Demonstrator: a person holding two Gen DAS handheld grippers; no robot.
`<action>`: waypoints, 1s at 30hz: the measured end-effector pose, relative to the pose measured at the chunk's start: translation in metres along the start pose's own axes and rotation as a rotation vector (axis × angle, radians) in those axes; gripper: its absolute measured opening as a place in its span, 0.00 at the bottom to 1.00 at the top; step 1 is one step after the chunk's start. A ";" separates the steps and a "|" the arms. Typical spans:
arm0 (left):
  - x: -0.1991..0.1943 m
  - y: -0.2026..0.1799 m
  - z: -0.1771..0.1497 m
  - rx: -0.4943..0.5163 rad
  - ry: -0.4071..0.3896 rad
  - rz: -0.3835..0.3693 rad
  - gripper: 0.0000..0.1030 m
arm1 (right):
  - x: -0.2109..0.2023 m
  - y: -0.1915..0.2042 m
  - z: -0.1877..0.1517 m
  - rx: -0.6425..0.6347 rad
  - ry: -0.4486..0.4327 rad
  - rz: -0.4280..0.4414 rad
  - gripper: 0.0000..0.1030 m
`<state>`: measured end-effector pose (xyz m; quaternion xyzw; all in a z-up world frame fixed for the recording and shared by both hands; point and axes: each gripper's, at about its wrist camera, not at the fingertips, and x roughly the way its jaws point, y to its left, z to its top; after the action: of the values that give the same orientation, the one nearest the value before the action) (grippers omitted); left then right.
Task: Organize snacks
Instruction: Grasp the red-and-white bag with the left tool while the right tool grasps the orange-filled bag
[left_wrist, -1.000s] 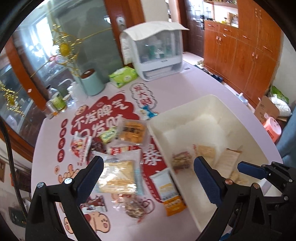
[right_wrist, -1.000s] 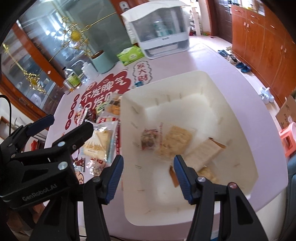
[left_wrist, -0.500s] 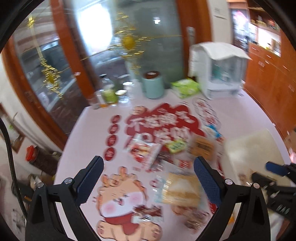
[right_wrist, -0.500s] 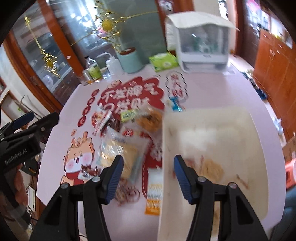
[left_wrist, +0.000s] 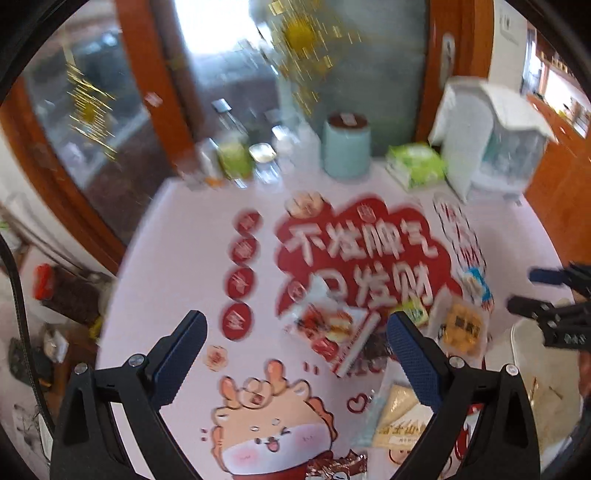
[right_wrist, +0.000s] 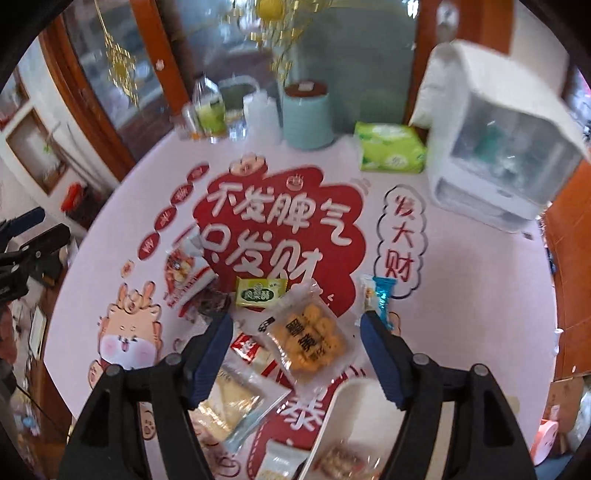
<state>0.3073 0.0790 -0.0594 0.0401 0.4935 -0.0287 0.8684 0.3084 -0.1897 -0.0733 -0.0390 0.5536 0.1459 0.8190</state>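
Note:
My right gripper (right_wrist: 295, 328) hovers above the snack pile, its jaws opening. A clear packet of yellow cookies (right_wrist: 306, 336) lies on the table between them, not pinched. Around it are a small green packet (right_wrist: 260, 291), a red-and-white packet (right_wrist: 184, 273), a blue-wrapped sweet (right_wrist: 380, 295) and a clear bag of crackers (right_wrist: 236, 402). The white bin (right_wrist: 343, 398) shows at the bottom right with snacks inside. My left gripper (left_wrist: 295, 325) is open above the table. The red-and-white packet (left_wrist: 328, 332) lies below its gap, untouched.
At the back of the pink printed tablecloth (right_wrist: 461, 266) stand a teal canister (right_wrist: 306, 114), a green tissue pack (right_wrist: 388, 147), a white countertop cabinet (right_wrist: 495, 155) and several bottles (right_wrist: 210, 110). A glass door and wooden frames rise behind. The table edge curves off at the left.
Both grippers have swung left from above the white bin to above the snack pile. The right jaws stand wider than before. The left jaws are unchanged.

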 end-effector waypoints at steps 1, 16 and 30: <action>0.012 -0.001 0.000 0.005 0.035 -0.026 0.95 | 0.016 -0.002 0.005 -0.015 0.037 0.008 0.74; 0.164 0.006 -0.020 -0.276 0.365 -0.197 0.95 | 0.145 0.011 -0.015 -0.309 0.403 -0.087 0.94; 0.215 0.009 -0.018 -0.530 0.407 -0.080 0.95 | 0.194 0.014 -0.023 -0.294 0.524 -0.090 0.87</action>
<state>0.4029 0.0878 -0.2530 -0.2018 0.6481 0.0751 0.7305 0.3511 -0.1434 -0.2585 -0.2180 0.7167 0.1730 0.6395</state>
